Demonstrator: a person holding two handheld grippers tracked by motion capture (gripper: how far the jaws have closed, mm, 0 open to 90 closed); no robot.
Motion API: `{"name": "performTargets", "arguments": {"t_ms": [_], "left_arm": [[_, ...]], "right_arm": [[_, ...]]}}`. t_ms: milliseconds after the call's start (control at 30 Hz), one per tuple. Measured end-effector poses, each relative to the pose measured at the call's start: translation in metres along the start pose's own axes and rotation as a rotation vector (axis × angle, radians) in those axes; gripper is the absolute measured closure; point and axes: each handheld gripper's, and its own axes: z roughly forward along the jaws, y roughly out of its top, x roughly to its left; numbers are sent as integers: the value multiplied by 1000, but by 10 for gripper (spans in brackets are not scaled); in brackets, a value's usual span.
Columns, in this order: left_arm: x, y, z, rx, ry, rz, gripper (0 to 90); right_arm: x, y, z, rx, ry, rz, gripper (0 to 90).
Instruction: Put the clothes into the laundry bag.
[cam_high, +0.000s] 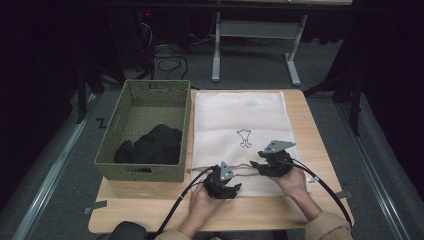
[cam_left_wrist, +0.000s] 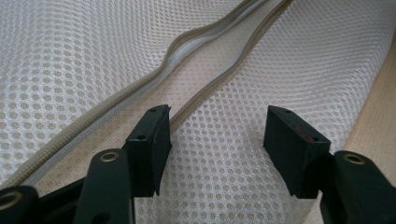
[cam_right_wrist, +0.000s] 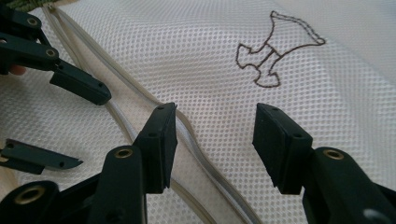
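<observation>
Under my jaws is a light wooden counter (cam_high: 300, 210). Directly on it lie a flat white mesh laundry bag (cam_high: 225, 120) with a beige zipper and, touching its left edge, an olive woven basket (cam_high: 145, 172).

The bag (cam_high: 240, 125) is spread flat across the middle of the table (cam_high: 320, 145), reaching from its far edge to near its front edge. Just left of the bag, the basket (cam_high: 111, 145) is set, touching the bag's left edge; the clothes (cam_high: 152, 145) are heaped in the basket's lower half. Along the bag's lower edge the zip (cam_high: 200, 169) is laid left to right. The left gripper (cam_high: 223, 184) is placed over the bag at lower centre, the right gripper (cam_high: 264, 162) just right of it and slightly higher in the frame. Behind the table, at upper centre, a desk frame (cam_high: 255, 30) is seen.
</observation>
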Motion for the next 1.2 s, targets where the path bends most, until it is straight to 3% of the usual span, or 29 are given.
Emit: {"name": "performTargets", "arguments": {"t_ms": [333,467,533,933,1200], "left_arm": [[0,0,0,-2,-2,-2,413],[0,0,0,-2,-2,-2,413],[0,0,0,-2,-2,-2,413],[0,0,0,-2,-2,-2,413],[0,0,0,-2,-2,-2,413]], "right_arm": [[2,3,22,37,24,-5,505],[6,6,32,52,23,-32,503],[5,5,38,60,35,-12,496],[4,0,51,98,38,-9,444],[4,-2,55,95,56,-14,459]]}}
